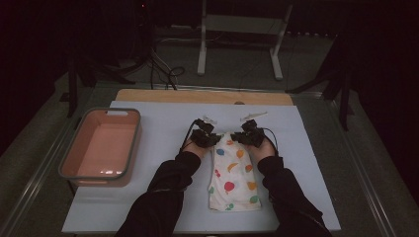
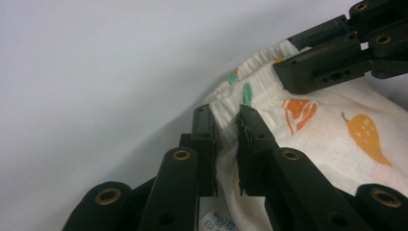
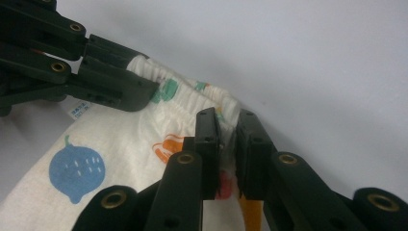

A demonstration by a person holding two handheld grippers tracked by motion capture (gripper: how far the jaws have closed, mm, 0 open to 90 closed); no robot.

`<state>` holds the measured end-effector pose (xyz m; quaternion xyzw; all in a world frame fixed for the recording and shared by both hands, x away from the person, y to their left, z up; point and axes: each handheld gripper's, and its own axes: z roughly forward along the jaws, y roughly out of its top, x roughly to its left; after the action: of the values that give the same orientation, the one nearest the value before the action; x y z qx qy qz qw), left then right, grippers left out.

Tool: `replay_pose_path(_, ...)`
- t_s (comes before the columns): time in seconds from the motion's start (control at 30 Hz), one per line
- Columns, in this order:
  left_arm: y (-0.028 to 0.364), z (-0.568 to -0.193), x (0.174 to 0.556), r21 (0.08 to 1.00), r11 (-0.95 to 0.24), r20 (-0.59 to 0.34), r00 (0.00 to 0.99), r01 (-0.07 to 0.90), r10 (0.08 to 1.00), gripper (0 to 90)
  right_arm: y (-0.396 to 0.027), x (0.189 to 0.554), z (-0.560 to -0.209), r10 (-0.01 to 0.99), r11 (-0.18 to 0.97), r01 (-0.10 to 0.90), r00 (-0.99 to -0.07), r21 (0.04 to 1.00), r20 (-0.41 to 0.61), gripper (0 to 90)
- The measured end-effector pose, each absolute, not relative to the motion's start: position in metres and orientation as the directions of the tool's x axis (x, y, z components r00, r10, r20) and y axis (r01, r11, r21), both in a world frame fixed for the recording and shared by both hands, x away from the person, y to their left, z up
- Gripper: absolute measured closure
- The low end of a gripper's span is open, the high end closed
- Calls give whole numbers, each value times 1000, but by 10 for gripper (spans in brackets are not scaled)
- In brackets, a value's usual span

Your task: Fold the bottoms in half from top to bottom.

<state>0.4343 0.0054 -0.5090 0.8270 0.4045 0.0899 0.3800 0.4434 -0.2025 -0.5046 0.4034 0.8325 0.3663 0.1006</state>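
We're holding the fruit-print shorts (image 1: 233, 174) flat on the white table (image 1: 158, 148) right of the pink bin (image 1: 101, 146). We're clamping the left gripper (image 2: 226, 144) and right gripper (image 3: 228, 149) onto its far elastic waistband, one per corner.

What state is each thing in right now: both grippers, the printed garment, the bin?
Left gripper: shut on the elastic waistband.
Right gripper: shut on the same waistband, other corner.
White fruit-print cotton shorts: lying flat on the white table sheet, waistband end away from the person, pinched at both corners.
Pink rectangular plastic bin with grey rim: upright, empty, at the left of the sheet.
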Motion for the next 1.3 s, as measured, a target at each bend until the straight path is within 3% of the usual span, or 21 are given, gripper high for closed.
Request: replay_pose_path(1.3,7,-448,452,789,-386,-68,692,478,718,805,-206,458,-446,757,357,520,-648,776,86,815)
